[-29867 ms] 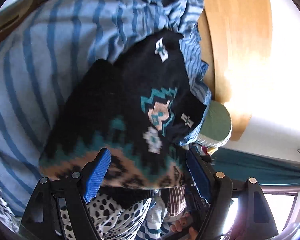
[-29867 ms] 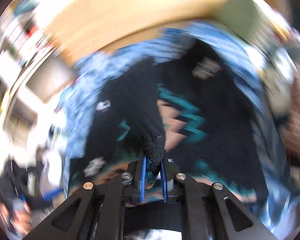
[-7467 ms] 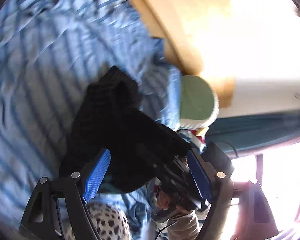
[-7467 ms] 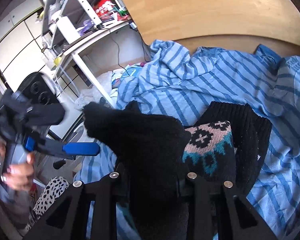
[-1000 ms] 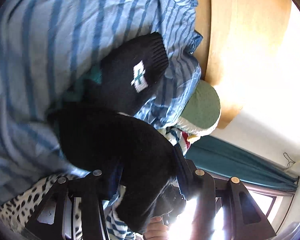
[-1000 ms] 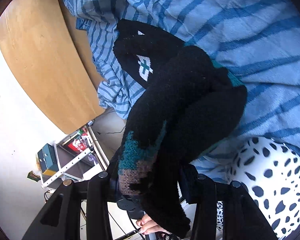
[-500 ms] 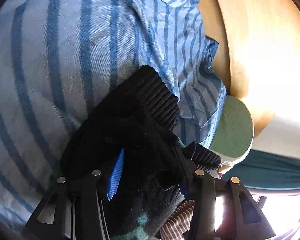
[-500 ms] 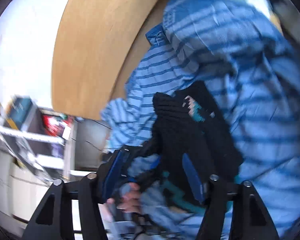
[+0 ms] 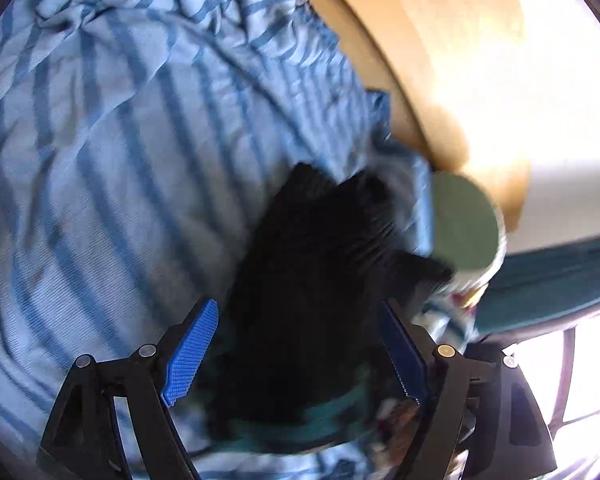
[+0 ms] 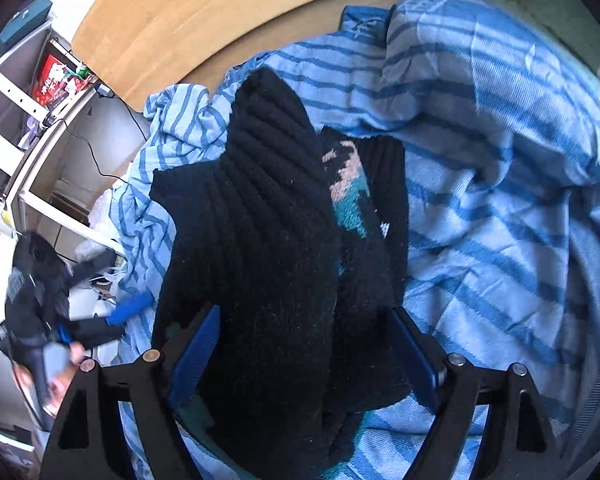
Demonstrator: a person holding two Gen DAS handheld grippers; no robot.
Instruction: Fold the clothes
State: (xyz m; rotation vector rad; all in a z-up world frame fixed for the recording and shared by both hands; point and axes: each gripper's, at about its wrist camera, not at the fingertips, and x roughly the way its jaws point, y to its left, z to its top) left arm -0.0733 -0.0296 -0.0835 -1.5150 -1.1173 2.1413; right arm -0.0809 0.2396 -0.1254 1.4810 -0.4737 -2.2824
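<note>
- Left gripper point(image 9: 296, 344): jaws have just been opening and stand wide apart, the sweater point(image 9: 320, 280) between the blue pads, unpressed.
- Sweater: black knit, bundled on the striped blanket point(image 9: 120, 160) beside the wooden headboard point(image 9: 440, 60).
- Right gripper point(image 10: 304, 344): jaws likewise just opened, spread around the bundle, clear of the pads.

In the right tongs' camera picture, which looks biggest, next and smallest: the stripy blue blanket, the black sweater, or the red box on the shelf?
1. Stripy blue blanket
2. Black sweater, though it looks bigger because it sits near the camera
3. Red box, small and far away
</note>
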